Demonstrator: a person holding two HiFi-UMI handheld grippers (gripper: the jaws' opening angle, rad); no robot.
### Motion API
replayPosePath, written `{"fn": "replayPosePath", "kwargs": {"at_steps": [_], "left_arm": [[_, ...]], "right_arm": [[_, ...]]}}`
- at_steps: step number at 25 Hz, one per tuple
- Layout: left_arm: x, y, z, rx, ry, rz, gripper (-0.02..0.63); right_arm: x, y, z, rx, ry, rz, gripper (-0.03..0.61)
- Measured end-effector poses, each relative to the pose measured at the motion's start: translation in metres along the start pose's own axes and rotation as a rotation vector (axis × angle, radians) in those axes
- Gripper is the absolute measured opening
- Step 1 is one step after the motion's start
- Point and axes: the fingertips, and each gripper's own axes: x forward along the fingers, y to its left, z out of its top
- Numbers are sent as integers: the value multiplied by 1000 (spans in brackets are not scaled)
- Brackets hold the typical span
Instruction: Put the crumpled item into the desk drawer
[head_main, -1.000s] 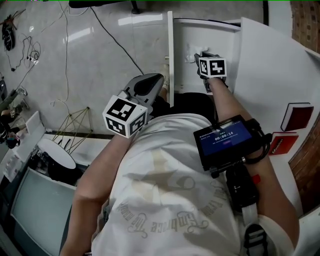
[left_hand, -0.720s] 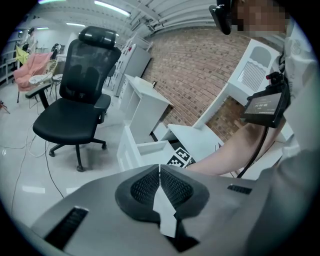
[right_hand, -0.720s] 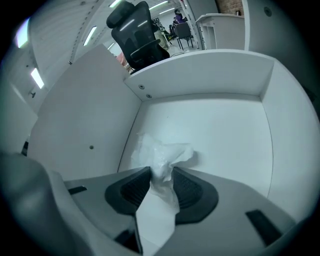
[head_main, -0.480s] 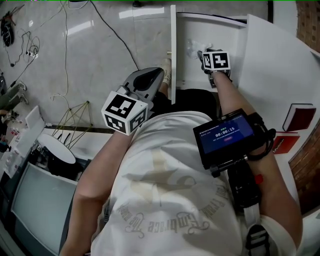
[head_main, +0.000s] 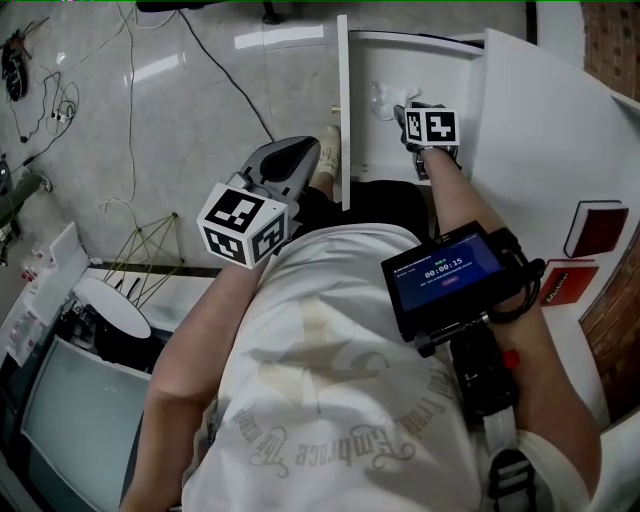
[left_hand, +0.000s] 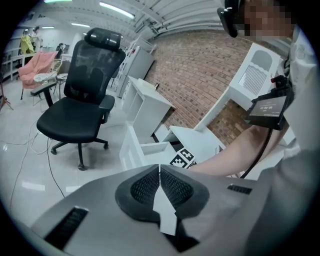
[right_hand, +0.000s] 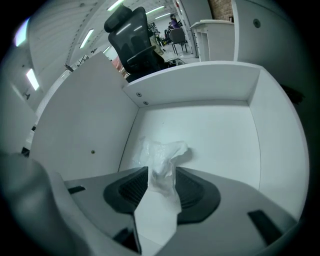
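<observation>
Inspector: Drawer (right_hand: 200, 85) status, and why does the right gripper (right_hand: 161, 176) point down into it?
Operator: It stands open. The gripper reaches in to leave its load inside. Its jaws have just been opening and the pads are now slack.
Inspector: Left gripper (left_hand: 160, 172)?
Operator: Clenched on nothing and held aside, evidently not needed.
Inspector: Crumpled item (right_hand: 161, 150)?
Operator: Between the right jaws, apparently resting on the drawer floor by the left wall.

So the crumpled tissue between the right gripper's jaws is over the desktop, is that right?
Not quite: the crumpled tissue is inside the open drawer, as the right gripper view shows. It is between the right gripper's jaws, which have just been opening.
</observation>
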Motion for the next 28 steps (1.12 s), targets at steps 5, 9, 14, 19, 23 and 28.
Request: {"fn": "replayPosePath", "kwargs": {"at_steps": [5, 9, 14, 19, 23, 28], "left_arm": [[-11, -9, 0, 26, -9, -18, 28], [-33, -19, 4, 47, -22, -37, 28], [-23, -13, 7, 67, -33, -39, 28], [-16, -10, 12, 100, -48, -57, 28], [-19, -19, 14, 122, -64, -80, 28], [-19, -29, 18, 145, -80, -107, 28]], "right_arm": [[-14, 11, -4, 1, -30, 5, 181], [-39, 27, -6, 12, -71, -7, 175], [-41, 22, 2, 25, -130, -3, 153], [-49, 21, 8, 56, -205, -1, 112], [-74, 25, 10, 83, -278, -1, 68], [-104, 31, 15, 91, -374, -4, 35]]}}
